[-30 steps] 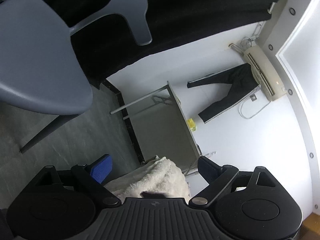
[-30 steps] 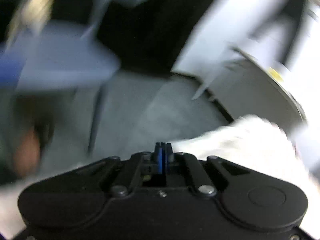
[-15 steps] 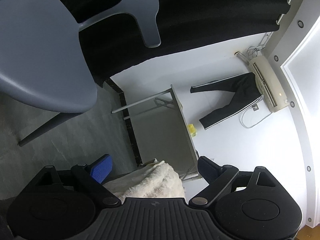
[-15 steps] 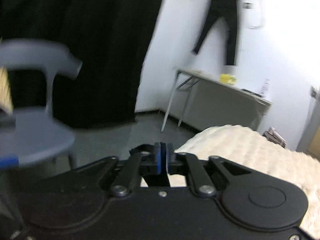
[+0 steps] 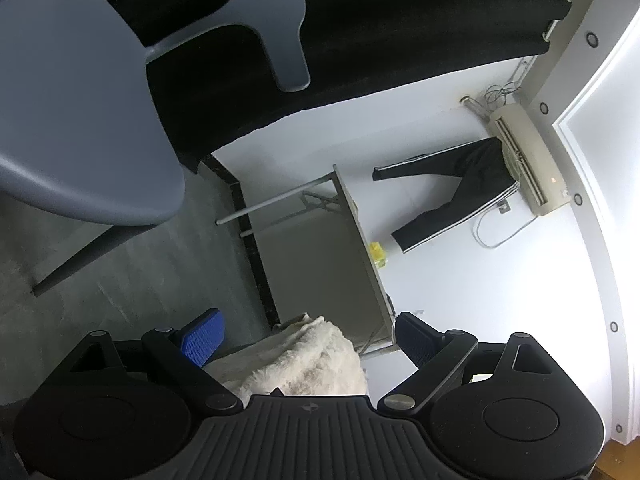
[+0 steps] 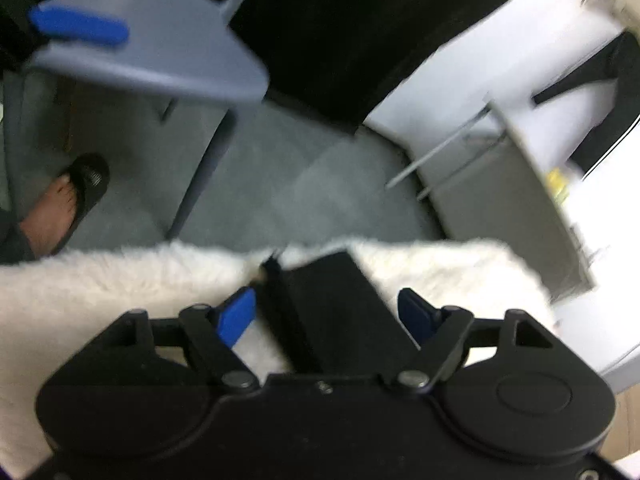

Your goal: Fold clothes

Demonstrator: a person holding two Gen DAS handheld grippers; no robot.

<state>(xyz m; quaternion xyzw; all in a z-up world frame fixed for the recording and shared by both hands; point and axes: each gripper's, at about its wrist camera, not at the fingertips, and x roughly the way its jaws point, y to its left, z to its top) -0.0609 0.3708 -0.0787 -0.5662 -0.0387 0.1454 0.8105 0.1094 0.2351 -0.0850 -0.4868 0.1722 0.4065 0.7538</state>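
Observation:
In the right wrist view a black garment point(image 6: 336, 312) lies on a fluffy white cover point(image 6: 120, 280). My right gripper point(image 6: 326, 314) hangs just above it, jaws opening. The black cloth sits between the blue pads point(image 6: 236, 316), which stand clear of it on both sides. In the left wrist view my left gripper point(image 5: 308, 338) is open and level, with nothing between its fingers. Behind them shows a corner of the same fluffy cover point(image 5: 308, 360). One blue pad point(image 6: 80, 30) of the left gripper shows at the upper left of the right wrist view.
A grey plastic chair point(image 5: 80, 120) stands close by on the grey floor point(image 6: 300, 180). A folding table point(image 5: 320, 260) stands by the white wall. Black trousers point(image 5: 460, 188) hang from an air conditioner point(image 5: 524, 160). A person's foot in a black sandal point(image 6: 68, 196) rests beside the cover.
My right gripper was shut and now stands open. Its view swung down onto the fluffy cover, with black cloth now between the fingers. The left gripper has stayed as it was.

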